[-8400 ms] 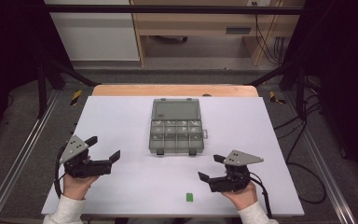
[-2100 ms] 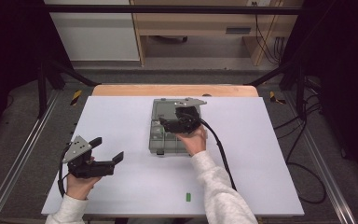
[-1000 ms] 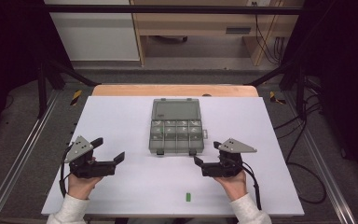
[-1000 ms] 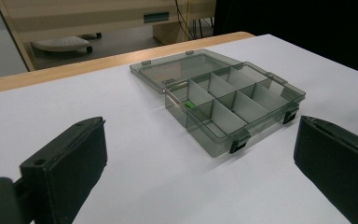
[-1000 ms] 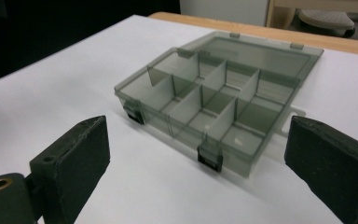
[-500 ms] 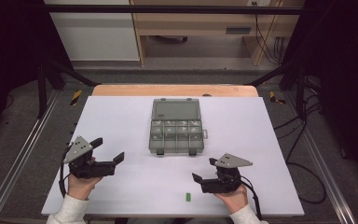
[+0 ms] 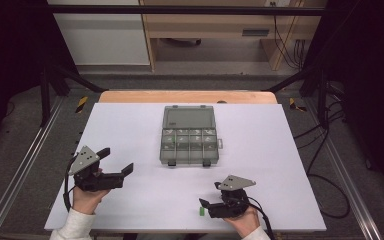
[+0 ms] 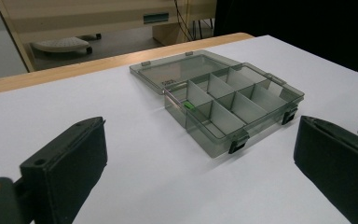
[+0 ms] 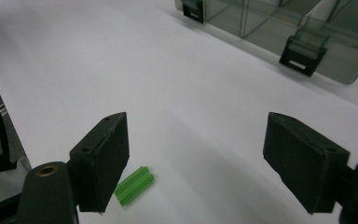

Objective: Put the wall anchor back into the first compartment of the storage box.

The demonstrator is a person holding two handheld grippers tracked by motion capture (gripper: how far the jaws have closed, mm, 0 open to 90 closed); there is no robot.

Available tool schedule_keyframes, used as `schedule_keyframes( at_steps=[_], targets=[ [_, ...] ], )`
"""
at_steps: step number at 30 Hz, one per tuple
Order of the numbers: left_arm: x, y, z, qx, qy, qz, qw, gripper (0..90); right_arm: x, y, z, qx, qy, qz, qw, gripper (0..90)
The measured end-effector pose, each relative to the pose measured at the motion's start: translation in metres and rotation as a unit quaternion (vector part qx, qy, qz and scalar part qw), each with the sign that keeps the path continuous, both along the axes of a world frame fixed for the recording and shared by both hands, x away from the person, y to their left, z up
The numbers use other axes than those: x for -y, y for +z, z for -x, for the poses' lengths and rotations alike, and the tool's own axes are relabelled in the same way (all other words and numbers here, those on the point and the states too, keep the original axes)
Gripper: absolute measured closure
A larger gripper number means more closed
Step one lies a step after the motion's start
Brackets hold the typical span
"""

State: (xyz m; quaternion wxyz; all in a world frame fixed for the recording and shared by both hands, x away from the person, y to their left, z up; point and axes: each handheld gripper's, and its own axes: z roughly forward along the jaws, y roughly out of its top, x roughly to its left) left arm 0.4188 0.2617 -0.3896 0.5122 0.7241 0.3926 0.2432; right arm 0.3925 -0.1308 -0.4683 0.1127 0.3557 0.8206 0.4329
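I note my right gripper [image 9: 193,158], jaws spread and just closing, partly hides the small ribbed green block [image 9: 135,185]; left gripper [image 8: 191,177] spread.

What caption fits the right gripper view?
Open right gripper near a small green piece on the white table.

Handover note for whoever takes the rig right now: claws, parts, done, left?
Right claw: open and just been closing, low over the table; green piece lies by one pad, not yet between the jaws.
Left claw: open, empty, at the table's left.
Compartment box: lid open, mid-table; one green piece in box sits in a compartment.
Done: box opened, one piece in.
Left: probably grip the loose piece and put it in the box.
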Motion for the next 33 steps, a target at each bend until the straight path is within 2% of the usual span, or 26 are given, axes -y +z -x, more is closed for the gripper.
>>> schedule_keyframes(
  at_steps=[7,15,33],
  targets=[
    [0.001,0.000,0.000,0.000,-0.001,-0.001,1.0000,2.2,-0.011,-0.010,0.003,-0.010,0.017,0.036,0.9991,29.7],
    [0.000,0.000,0.000,0.000,-0.001,-0.001,1.0000,2.3,-0.014,-0.015,0.005,-0.022,0.025,0.049,0.9982,38.8],
    [0.000,0.001,0.001,0.000,-0.001,-0.001,1.0000,2.4,-0.005,-0.011,0.011,-0.032,0.027,0.041,0.9983,56.7]
  ],
)
